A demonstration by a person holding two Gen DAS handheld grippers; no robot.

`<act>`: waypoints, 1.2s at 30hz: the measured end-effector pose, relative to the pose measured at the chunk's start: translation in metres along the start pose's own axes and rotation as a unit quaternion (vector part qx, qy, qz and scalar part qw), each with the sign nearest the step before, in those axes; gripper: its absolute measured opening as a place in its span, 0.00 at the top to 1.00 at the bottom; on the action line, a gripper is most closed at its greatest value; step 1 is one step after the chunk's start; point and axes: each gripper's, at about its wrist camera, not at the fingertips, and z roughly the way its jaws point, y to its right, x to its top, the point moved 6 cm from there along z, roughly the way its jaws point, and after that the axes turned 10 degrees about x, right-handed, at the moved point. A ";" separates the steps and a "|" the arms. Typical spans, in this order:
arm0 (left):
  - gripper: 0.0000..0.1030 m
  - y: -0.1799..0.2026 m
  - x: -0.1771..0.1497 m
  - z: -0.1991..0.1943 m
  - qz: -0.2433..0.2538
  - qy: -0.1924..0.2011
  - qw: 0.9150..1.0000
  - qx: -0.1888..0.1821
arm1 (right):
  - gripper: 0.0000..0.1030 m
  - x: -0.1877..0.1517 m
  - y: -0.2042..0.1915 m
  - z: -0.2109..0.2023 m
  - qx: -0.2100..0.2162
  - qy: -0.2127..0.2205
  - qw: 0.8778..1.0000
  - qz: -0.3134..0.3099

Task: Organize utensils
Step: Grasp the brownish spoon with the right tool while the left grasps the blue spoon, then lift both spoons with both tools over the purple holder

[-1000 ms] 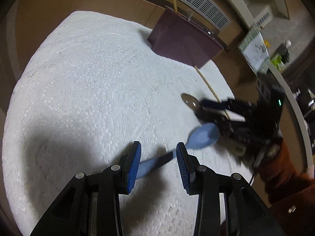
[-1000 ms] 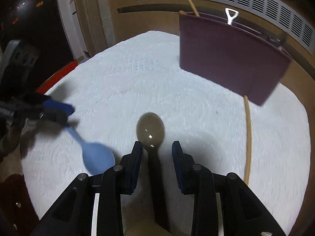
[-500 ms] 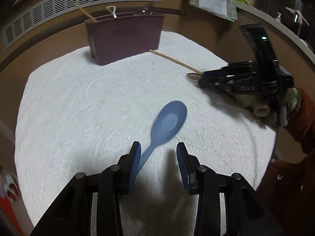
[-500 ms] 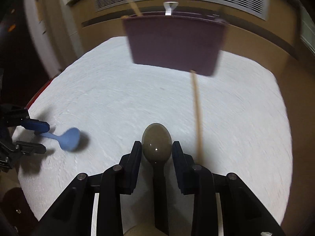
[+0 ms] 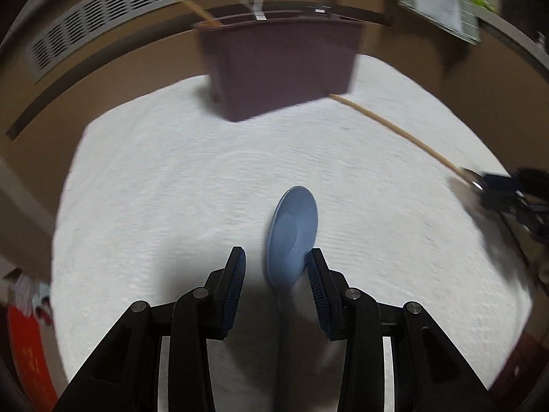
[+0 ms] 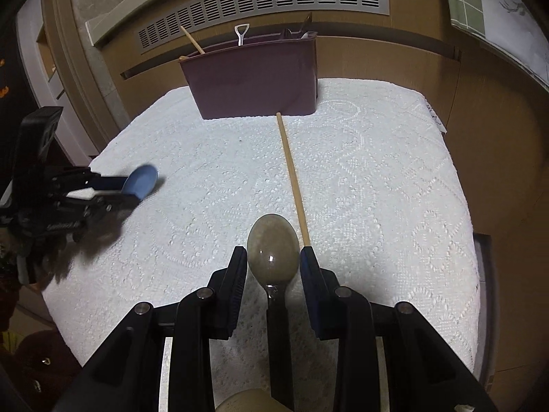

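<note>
A white lace tablecloth (image 6: 377, 178) covers the table, with bare cloth all around the spoons. At its far edge stands a maroon utensil holder (image 6: 254, 79) with handles sticking up; no writing is legible anywhere. A wooden chopstick (image 6: 293, 178) lies from the holder's foot toward the right gripper (image 6: 273, 255), whose fingers stand apart around a grey-brown spoon (image 6: 272, 247); whether either pad touches it I cannot tell. The left gripper (image 5: 276, 266) also has fingers apart; a blue spoon (image 5: 293, 230) sits between them, its bowl against the right-hand pad.
</note>
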 end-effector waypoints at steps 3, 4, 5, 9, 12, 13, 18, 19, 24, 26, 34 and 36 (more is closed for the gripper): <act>0.62 -0.010 -0.003 0.000 -0.028 -0.012 0.999 -0.040 | 0.72 -0.002 -0.007 0.000 0.005 0.000 1.000 -0.003; 0.62 -0.007 -0.004 -0.002 -0.024 -0.012 0.998 -0.052 | 0.72 -0.003 -0.011 0.001 0.010 -0.001 1.000 -0.003; 0.62 -0.001 -0.005 -0.005 -0.013 -0.011 0.998 -0.064 | 0.72 -0.004 -0.013 0.002 0.013 -0.001 1.000 -0.003; 0.61 0.012 -0.004 -0.004 0.001 -0.013 0.999 -0.046 | 0.72 -0.010 -0.023 0.011 0.019 -0.011 1.000 -0.010; 0.61 0.009 0.007 0.003 -0.026 -0.017 0.999 -0.027 | 0.72 -0.011 -0.025 0.017 0.003 -0.019 1.000 -0.015; 0.61 0.009 0.008 0.004 -0.028 -0.017 0.999 -0.023 | 0.71 -0.010 -0.024 0.018 -0.001 -0.019 1.000 -0.017; 0.61 0.017 0.018 0.011 -0.027 -0.013 1.000 -0.002 | 0.71 -0.011 -0.026 0.020 -0.021 -0.027 0.999 -0.027; 0.60 0.017 0.019 0.011 -0.029 -0.014 0.999 -0.002 | 0.71 -0.011 -0.026 0.021 -0.023 -0.029 0.999 -0.029; 0.60 0.017 0.017 0.010 -0.023 -0.015 1.000 -0.012 | 0.68 -0.012 -0.027 0.022 -0.027 -0.032 0.999 -0.034; 0.60 0.016 0.012 0.007 -0.015 -0.013 1.000 -0.020 | 0.63 -0.013 -0.028 0.022 -0.022 -0.035 0.999 -0.028; 0.60 0.007 -0.007 -0.006 -0.005 -0.007 0.999 -0.037 | 0.52 -0.015 -0.034 0.025 0.001 -0.064 0.997 -0.050; 0.60 0.008 -0.009 -0.006 0.008 -0.007 0.999 -0.034 | 0.56 -0.012 -0.036 0.028 -0.007 -0.069 0.995 -0.073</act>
